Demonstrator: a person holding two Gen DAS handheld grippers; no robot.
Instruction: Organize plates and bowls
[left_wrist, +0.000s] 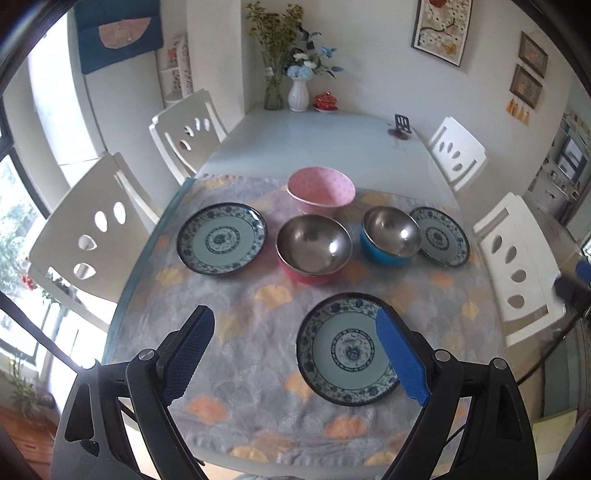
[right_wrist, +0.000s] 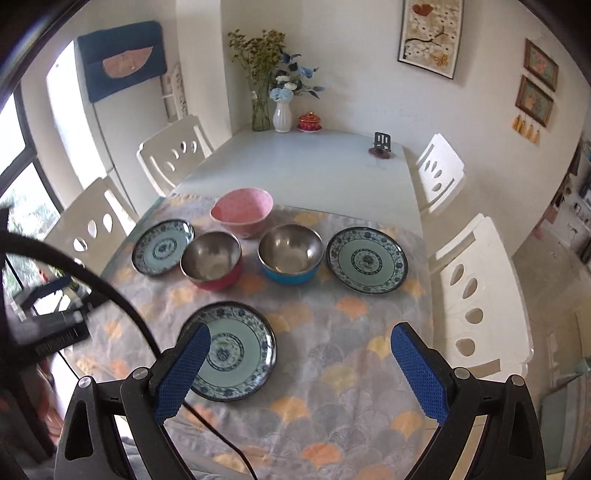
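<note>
Left wrist view: three blue-and-white patterned plates and three bowls sit on a grey cloth (left_wrist: 258, 369) with orange fan shapes spread over the worktop (left_wrist: 314, 140). From left to right across the far row: the left plate (left_wrist: 221, 239), dark-rimmed with a pale green centre; the red bowl (left_wrist: 314, 249), steel-lined; the pink dotted bowl (left_wrist: 320, 194) just behind it; the blue bowl (left_wrist: 390, 235), also steel-lined, touching or overlapping the rim of the right plate (left_wrist: 443, 236). The near plate (left_wrist: 343, 349) lies alone, closest to the camera. The left gripper (left_wrist: 295, 363) hangs released above the cloth, jaws wide apart, its right pad over the near plate's edge. Right wrist view: the right gripper (right_wrist: 301, 373) is likewise spread wide and empty, its left pad over the near plate. Four white chairs flank the worktop; two vases of flowers and a small red pot stand at its far end.
</note>
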